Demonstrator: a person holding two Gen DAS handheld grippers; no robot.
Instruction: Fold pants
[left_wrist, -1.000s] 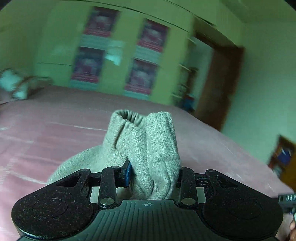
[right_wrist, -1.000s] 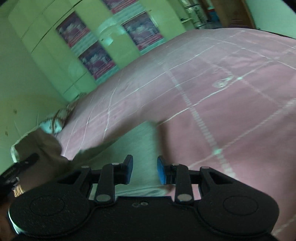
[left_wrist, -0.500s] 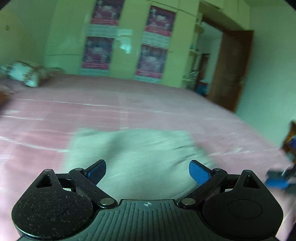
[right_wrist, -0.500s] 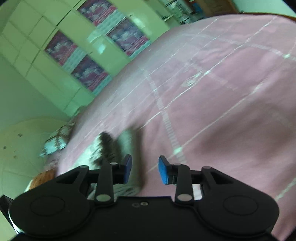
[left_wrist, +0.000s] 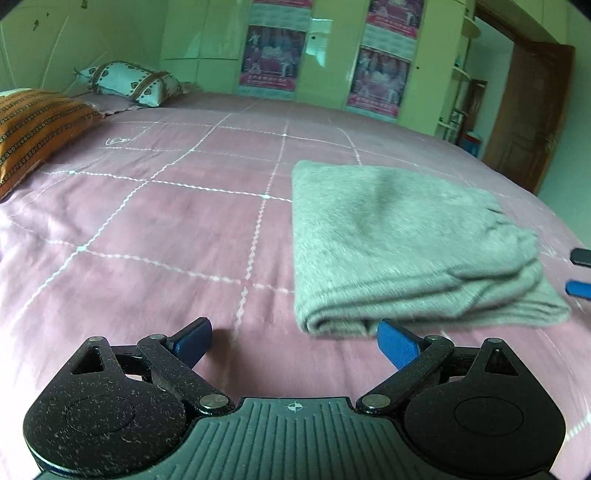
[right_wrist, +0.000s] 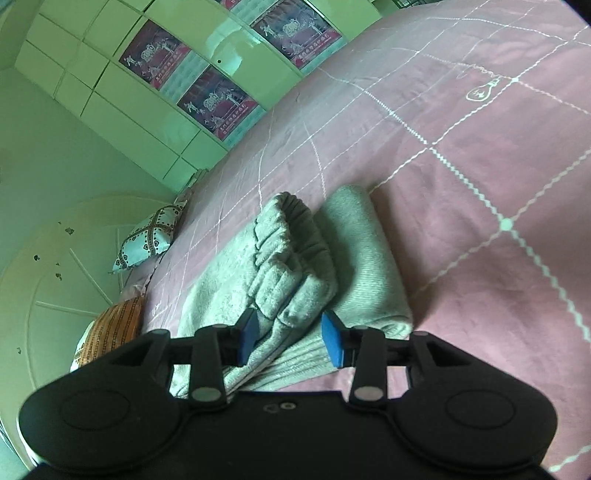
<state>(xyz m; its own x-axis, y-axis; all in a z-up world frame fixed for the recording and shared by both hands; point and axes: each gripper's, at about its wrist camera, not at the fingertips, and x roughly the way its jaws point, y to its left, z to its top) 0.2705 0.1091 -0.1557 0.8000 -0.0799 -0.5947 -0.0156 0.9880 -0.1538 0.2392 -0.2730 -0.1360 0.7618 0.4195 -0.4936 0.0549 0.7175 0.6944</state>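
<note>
Right wrist view: folded grey pants on a pink bedspread

Grey knit pants (right_wrist: 295, 258), folded in layers, elastic waistband on top; pink bedspread (right_wrist: 461, 147) with white grid stitching and a small light-bulb motif. Right gripper (right_wrist: 290, 338), blue pads, jaws opening astride a cloth fold, pads apparently clear of it. Patterned pillow (right_wrist: 147, 236) and orange striped cushion (right_wrist: 110, 328) at left; green wardrobe (right_wrist: 122, 110) bearing posters (right_wrist: 218, 103).

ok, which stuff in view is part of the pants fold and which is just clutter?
In play:
grey pants, folded on the pink bedsheet
left gripper, open, empty
right gripper, opening around the waistband

Just there:
patterned pillow
orange cushion
wardrobe posters
</note>
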